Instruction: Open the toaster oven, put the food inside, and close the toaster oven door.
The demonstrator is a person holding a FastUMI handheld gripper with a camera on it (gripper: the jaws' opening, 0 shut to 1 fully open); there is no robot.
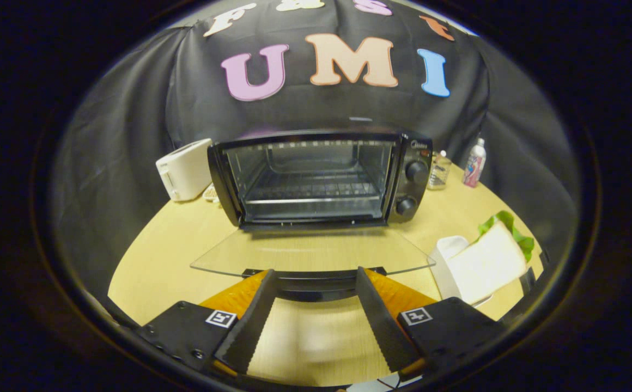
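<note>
From my end the gripper stood open, its fingers spread just short of the door handle and clasping nothing. The toaster oven sat on the wooden table with its glass door lying flat toward me. The sandwich rested on a white plate beside the right finger.

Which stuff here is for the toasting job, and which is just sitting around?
For the job: toaster oven, its glass door already folded down; sandwich on a white plate; tongs, open, fingers at the door's handle.

Just sitting around: white toaster, glass jar, bottle.
</note>
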